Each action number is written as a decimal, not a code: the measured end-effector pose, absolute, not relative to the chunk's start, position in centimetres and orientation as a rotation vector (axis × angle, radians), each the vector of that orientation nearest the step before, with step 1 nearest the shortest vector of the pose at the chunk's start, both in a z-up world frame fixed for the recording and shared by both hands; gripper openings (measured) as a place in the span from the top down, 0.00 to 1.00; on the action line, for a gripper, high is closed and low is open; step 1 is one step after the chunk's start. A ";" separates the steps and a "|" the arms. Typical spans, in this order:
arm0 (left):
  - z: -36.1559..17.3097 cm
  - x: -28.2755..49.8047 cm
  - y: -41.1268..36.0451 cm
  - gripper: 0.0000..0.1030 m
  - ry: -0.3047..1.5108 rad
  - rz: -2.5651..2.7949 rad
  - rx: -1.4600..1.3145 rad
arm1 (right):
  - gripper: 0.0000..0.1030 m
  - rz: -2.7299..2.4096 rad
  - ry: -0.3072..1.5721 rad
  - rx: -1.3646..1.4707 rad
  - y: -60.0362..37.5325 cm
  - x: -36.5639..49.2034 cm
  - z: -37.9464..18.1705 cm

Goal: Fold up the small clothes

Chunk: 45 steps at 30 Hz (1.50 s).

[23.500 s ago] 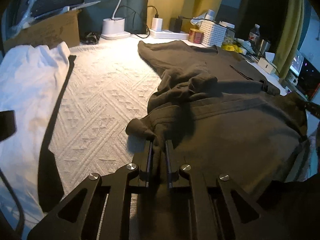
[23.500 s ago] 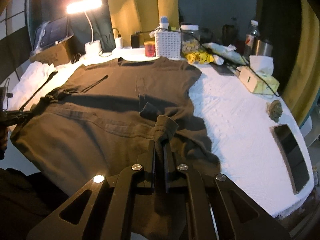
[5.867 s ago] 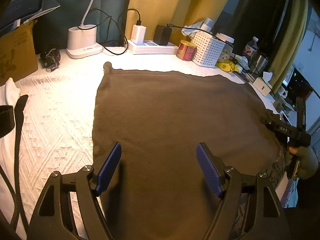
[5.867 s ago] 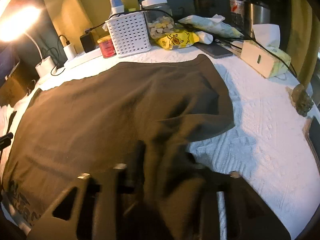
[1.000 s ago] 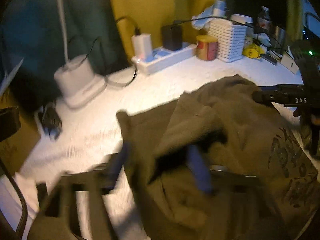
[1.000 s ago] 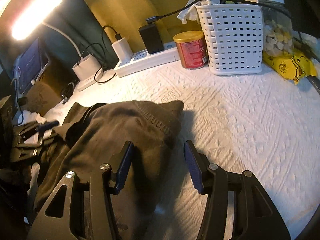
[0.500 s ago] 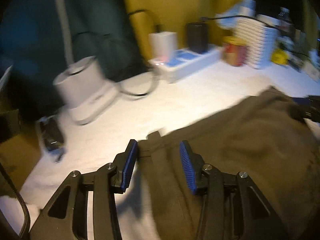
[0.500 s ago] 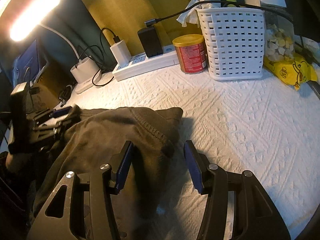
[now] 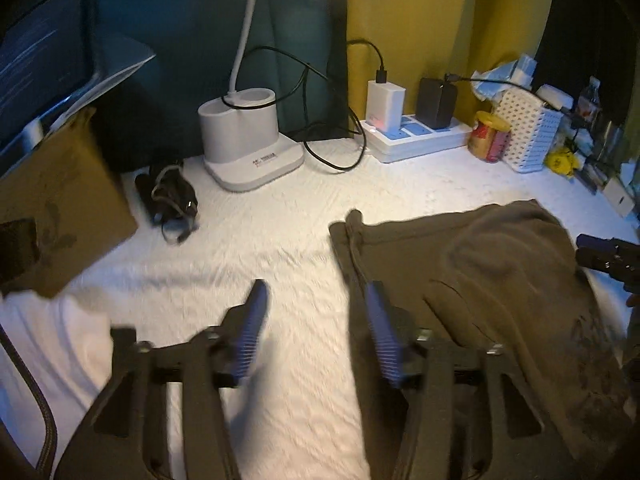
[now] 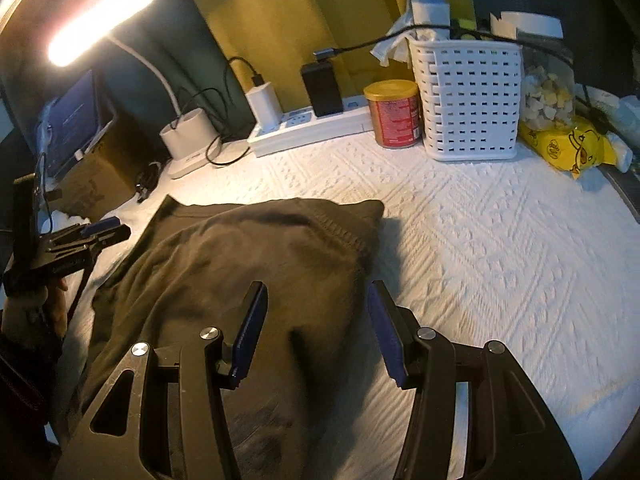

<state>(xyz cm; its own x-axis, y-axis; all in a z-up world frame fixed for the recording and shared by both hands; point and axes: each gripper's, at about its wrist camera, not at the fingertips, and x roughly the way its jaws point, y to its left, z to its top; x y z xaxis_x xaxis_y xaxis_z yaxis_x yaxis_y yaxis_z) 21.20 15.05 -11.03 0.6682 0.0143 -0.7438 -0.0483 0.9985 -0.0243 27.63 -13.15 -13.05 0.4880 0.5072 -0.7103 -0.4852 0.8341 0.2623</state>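
Observation:
A dark brown garment point(image 9: 500, 280) lies folded on the white textured cover point(image 9: 280, 240), its printed side showing at the right. My left gripper point(image 9: 316, 286) hovers over bare cover just left of the garment's edge. Its jaws are opening and nothing is between them. In the right wrist view the same garment point(image 10: 248, 256) spreads under my right gripper point(image 10: 317, 286), which stands open above the garment's right edge, its pads point(image 10: 252, 320) clear of the cloth. The left gripper point(image 10: 88, 236) shows at the far left there, held by a hand point(image 10: 56, 304).
Along the back stand a white lamp base point(image 9: 248, 144), a power strip point(image 9: 416, 140) with chargers, a red can point(image 9: 490, 142) and a white basket point(image 9: 528, 132). A cardboard box point(image 9: 52, 200), a black cable bundle point(image 9: 168, 200) and white cloth point(image 9: 48, 352) lie at the left. A yellow packet point(image 10: 568, 144) sits at the right.
The left gripper has let the garment drop flat and slid left off its edge onto bare cover, jaws wider than half a second ago. The right gripper stays open and has drawn back a little.

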 end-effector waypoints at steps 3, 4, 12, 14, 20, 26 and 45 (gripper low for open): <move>-10.5 19.5 14.7 0.30 0.818 0.007 -0.088 | 0.46 0.608 0.862 0.024 -13.2 26.2 -12.5; -10.4 19.0 14.5 0.30 0.817 -0.004 -0.092 | 0.46 0.610 0.857 0.024 -13.3 25.5 -12.3; -10.3 14.1 12.8 0.30 0.813 -0.051 -0.083 | 0.46 0.602 0.846 0.031 -14.5 21.9 -11.9; -10.5 12.9 12.5 0.30 0.818 -0.060 -0.089 | 0.46 0.596 0.848 0.032 -14.9 21.1 -12.0; -11.1 10.2 11.6 0.30 0.831 -0.132 -0.163 | 0.46 0.580 0.856 0.034 -15.8 18.7 -12.3; -11.9 7.8 9.5 0.33 0.861 -0.264 -0.218 | 0.46 0.569 0.853 0.028 -16.5 16.4 -12.2; -10.2 2.5 6.4 0.94 0.862 -0.310 -0.036 | 0.46 0.577 0.860 -0.006 -18.0 12.6 -13.0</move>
